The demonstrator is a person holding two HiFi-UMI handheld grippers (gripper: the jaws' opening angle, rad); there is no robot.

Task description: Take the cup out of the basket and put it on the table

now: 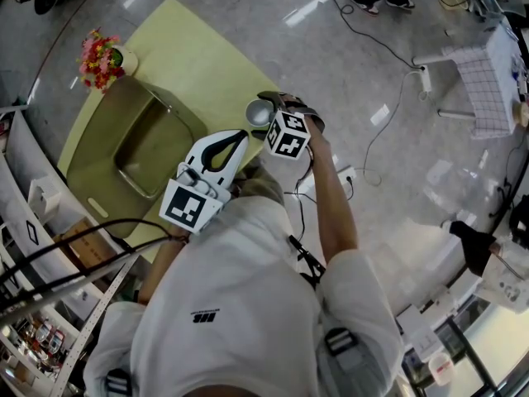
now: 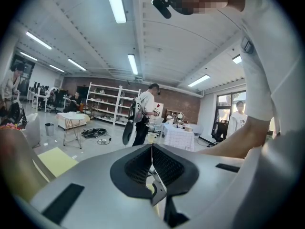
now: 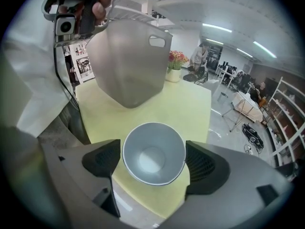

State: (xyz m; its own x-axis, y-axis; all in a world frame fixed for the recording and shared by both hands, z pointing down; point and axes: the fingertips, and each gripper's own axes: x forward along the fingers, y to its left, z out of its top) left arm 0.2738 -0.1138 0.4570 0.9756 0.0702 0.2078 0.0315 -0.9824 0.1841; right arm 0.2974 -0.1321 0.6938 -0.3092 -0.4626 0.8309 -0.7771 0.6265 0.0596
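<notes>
A grey metal cup stands upright and empty on the yellow-green table, near its near corner. My right gripper is open around it, one black pad on each side of the rim, very close but not squeezing. The grey-olive basket lies on the table beyond the cup, and nothing shows inside it. My left gripper hangs beside the right one near the person's chest, shut with nothing between its pads.
A pot of red and pink flowers stands at the table's far corner behind the basket. Cables and a power strip lie on the floor to the right. A checkered-cloth table is farther right. Shelving lines the left.
</notes>
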